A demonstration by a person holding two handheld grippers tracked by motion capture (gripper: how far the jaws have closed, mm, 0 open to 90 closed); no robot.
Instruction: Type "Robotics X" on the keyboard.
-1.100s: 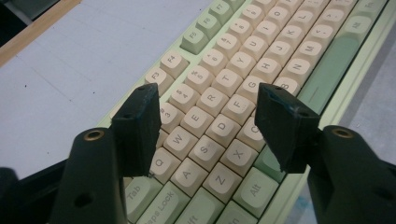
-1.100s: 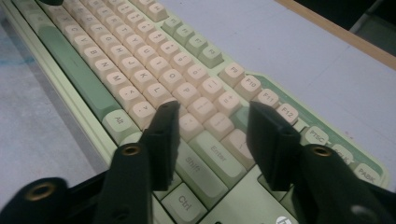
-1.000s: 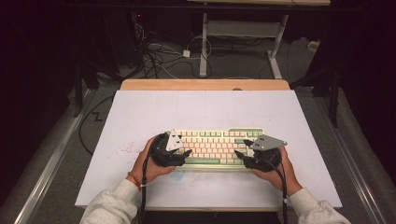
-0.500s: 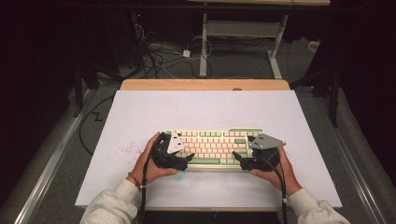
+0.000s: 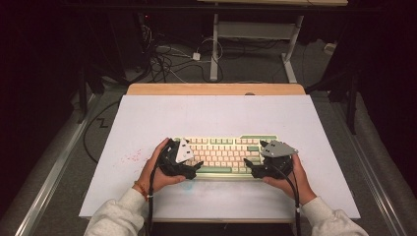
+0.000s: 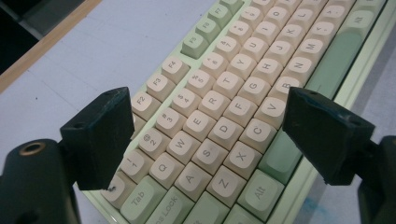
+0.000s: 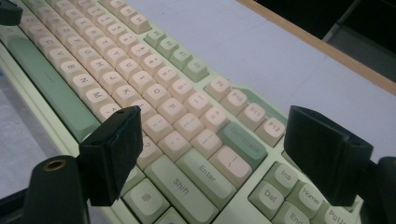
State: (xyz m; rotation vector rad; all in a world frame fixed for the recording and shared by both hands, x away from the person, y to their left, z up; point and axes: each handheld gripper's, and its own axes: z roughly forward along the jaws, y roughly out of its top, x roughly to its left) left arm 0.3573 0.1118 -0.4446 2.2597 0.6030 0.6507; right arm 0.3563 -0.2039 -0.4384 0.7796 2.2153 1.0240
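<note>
High view, nearest first: two sleeved forearms come in at the bottom edge, and each hand holds a gripper at one end of a keyboard (image 5: pixel 223 155) lying on the near half of a white table (image 5: pixel 216 115). The left gripper (image 5: pixel 196 168) sits at the keyboard's left end and the right gripper (image 5: pixel 247 165) at its right end. Both have just been opening, and their jaws now stand wide apart, gripping nothing.

From the left gripper view, the jaws straddle the letter rows around Q, A and Z without pressing on the keys. From the right gripper view, the jaws stand over the Enter and Shift corner, likewise clear of the keycaps.

The keyboard looks like a stiff plastic slab, probably moderately heavy and long enough to need both ends lifted together. Its keycaps are loose, springy and smooth, so pinching them would likely slip or pop one off; the pale green frame along the short ends seems the safer hold. Beyond it lies bare white table, then a wooden strip (image 5: pixel 216 89), then cables (image 5: pixel 167 61) on the floor.
</note>
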